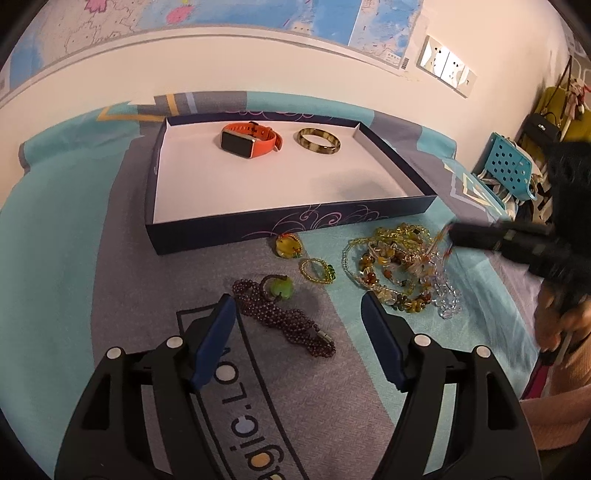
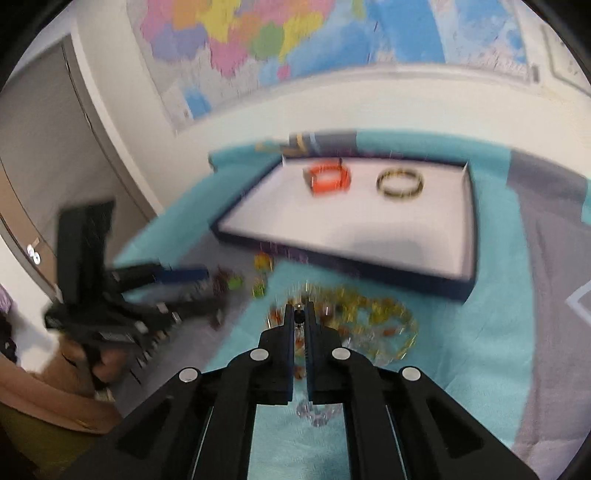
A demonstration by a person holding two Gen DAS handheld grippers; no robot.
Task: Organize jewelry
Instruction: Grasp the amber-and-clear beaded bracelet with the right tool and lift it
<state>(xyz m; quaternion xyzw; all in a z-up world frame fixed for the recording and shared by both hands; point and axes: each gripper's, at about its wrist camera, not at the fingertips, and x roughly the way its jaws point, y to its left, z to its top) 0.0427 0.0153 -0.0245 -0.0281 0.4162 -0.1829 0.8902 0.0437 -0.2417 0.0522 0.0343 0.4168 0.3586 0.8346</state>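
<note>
A dark blue tray [image 1: 221,232] with a white floor holds an orange smartwatch [image 1: 251,140] and a mottled bangle [image 1: 318,140]. In front of it lie a dark red bead necklace [image 1: 284,317], a green pendant [image 1: 281,288], a yellow pendant [image 1: 288,246], a small yellow bead bracelet [image 1: 316,270] and a tangled pile of amber and clear beads [image 1: 399,273]. My left gripper [image 1: 299,306] is open above the dark red necklace. My right gripper [image 2: 300,310] is shut on a thin strand from the bead pile [image 2: 369,317]; it also shows in the left wrist view [image 1: 452,234]. The tray [image 2: 424,288] is blurred there.
The jewelry lies on a teal and grey bedspread [image 1: 74,258]. A white wall with a map [image 1: 221,14] and sockets [image 1: 447,66] stands behind. A blue perforated stool [image 1: 509,166] and bags are at the right.
</note>
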